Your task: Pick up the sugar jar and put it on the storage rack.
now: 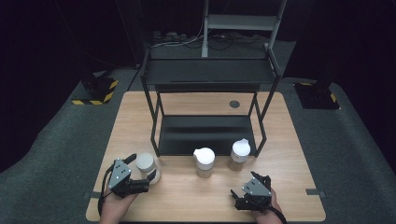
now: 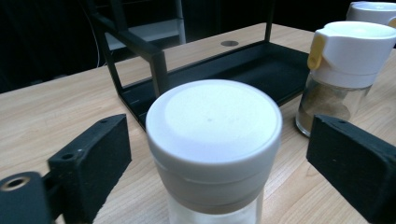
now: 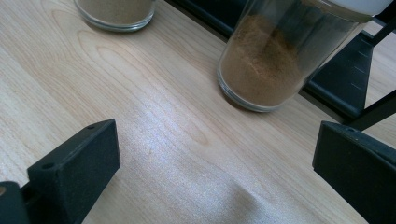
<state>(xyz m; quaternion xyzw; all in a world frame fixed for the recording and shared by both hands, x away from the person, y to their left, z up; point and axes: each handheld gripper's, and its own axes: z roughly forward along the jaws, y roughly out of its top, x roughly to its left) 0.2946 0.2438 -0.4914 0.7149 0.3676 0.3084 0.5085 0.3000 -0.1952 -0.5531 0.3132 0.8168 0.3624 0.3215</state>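
Note:
A clear jar with a flat white lid (image 1: 145,163) (image 2: 214,121) stands at the table's front left. My left gripper (image 1: 141,167) (image 2: 219,154) is open around it, one black pad on each side with a gap to the glass. Two spice jars with white flip caps stand further right: the middle jar (image 1: 204,161) (image 2: 348,60) (image 3: 116,11) and the right jar (image 1: 240,153) (image 3: 275,60), both holding brown powder. My right gripper (image 1: 245,183) (image 3: 215,168) rests open near the front edge, short of the right jar, with bare wood between its pads.
A black two-tier metal rack (image 1: 208,133) (image 2: 154,60) stands mid-table just behind the three jars, its lower tray bare and its top shelf (image 1: 208,72) higher up. A round cable hole (image 1: 234,103) sits behind it. The table's front edge is close under both hands.

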